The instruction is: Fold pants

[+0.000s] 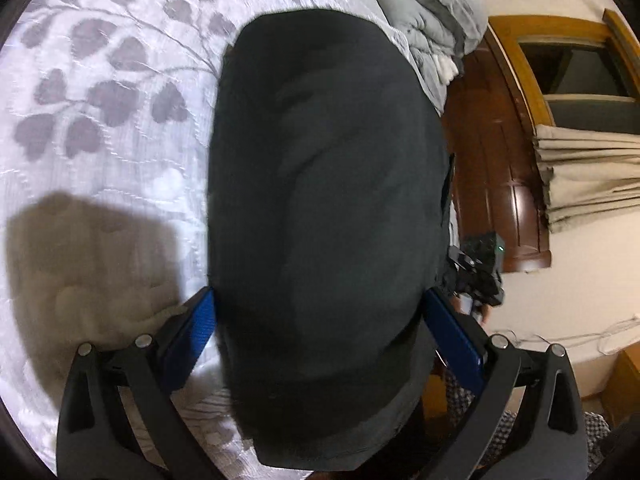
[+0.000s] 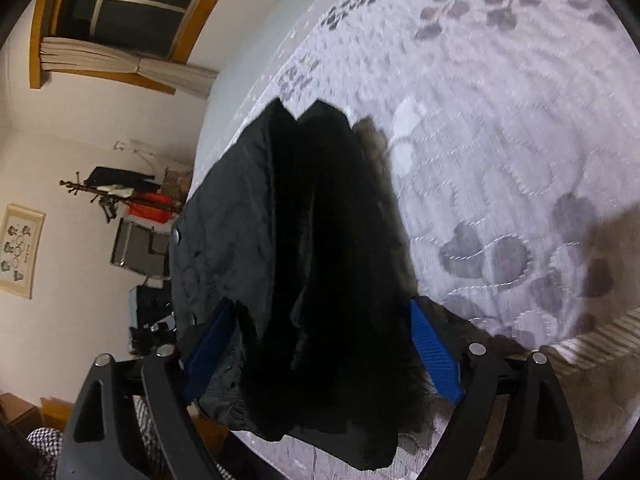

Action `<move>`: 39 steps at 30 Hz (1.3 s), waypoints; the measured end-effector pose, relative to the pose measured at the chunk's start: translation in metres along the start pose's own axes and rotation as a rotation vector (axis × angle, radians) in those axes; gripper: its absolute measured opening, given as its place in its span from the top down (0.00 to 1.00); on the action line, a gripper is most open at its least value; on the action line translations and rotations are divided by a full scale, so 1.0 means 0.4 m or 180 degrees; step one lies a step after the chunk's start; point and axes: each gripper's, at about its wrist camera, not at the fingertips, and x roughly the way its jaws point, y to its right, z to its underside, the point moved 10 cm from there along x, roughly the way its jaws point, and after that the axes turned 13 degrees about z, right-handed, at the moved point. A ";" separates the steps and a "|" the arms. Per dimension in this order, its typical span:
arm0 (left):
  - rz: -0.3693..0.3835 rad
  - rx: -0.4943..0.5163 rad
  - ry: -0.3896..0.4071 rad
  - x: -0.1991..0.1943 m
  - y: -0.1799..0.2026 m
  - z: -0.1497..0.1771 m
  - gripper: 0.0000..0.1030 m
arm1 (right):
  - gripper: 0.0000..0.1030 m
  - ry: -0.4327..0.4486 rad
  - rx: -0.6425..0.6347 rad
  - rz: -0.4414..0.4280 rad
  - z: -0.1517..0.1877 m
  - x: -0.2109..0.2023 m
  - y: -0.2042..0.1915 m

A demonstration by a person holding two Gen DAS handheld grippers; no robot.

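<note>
The black pants lie folded in a thick bundle on the white bedspread with grey leaf print. My left gripper has its blue pads wide apart on either side of the bundle's near end. In the right wrist view the pants show as layered folds with a snap button on the left side. My right gripper also has its blue pads wide apart on both sides of the cloth. The other gripper shows at the right edge of the left wrist view.
A grey duvet is bunched at the far end of the bed. A dark wooden headboard, beige curtains and a window frame stand beyond the bed's edge. A coat rack and clutter stand by the wall.
</note>
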 end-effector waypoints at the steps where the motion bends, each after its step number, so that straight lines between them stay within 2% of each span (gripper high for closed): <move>1: 0.0069 -0.0030 -0.0051 0.012 0.006 0.000 0.03 | 0.14 -0.0023 -0.0012 -0.0013 0.001 0.007 -0.002; 2: 0.0123 -0.0054 -0.0098 0.024 0.012 0.001 0.03 | 0.13 -0.0045 -0.0033 -0.0017 0.003 0.016 -0.004; 5: 0.0031 -0.0045 -0.0212 0.049 0.012 -0.002 0.03 | 0.12 -0.0080 -0.0122 -0.0044 0.005 0.033 -0.017; 12: 0.0027 -0.0111 -0.0263 0.084 0.006 -0.011 0.03 | 0.11 -0.0120 -0.0181 -0.0054 0.009 0.051 -0.026; 15: -0.0052 -0.0052 -0.0195 0.086 0.019 -0.008 0.04 | 0.22 -0.0100 -0.0231 -0.0010 0.012 0.050 -0.028; 17: -0.0101 -0.0034 -0.0114 0.080 0.024 -0.008 0.09 | 0.36 -0.0066 -0.0235 -0.0024 0.016 0.045 -0.035; 19: -0.0122 0.0033 -0.0075 0.069 0.036 -0.007 0.29 | 0.50 0.0011 -0.0282 -0.0064 0.023 0.021 -0.058; 20: -0.0116 0.0067 -0.0069 0.064 0.041 -0.006 0.34 | 0.56 0.0056 -0.0319 -0.0060 0.025 0.013 -0.069; 22: -0.0106 0.0161 -0.0077 0.059 0.059 -0.003 0.50 | 0.61 0.0169 -0.0431 0.0026 0.026 -0.004 -0.096; 24: -0.0067 0.0182 -0.0071 0.054 0.072 -0.008 0.58 | 0.63 0.0240 -0.0463 0.0057 0.025 -0.019 -0.115; 31: -0.0024 0.0321 0.0023 0.057 0.106 -0.027 0.69 | 0.65 0.0381 -0.0515 0.0102 0.021 -0.056 -0.156; 39: 0.0042 0.0589 0.0210 0.038 0.164 -0.076 0.72 | 0.65 0.0649 -0.0787 0.0144 -0.025 -0.116 -0.218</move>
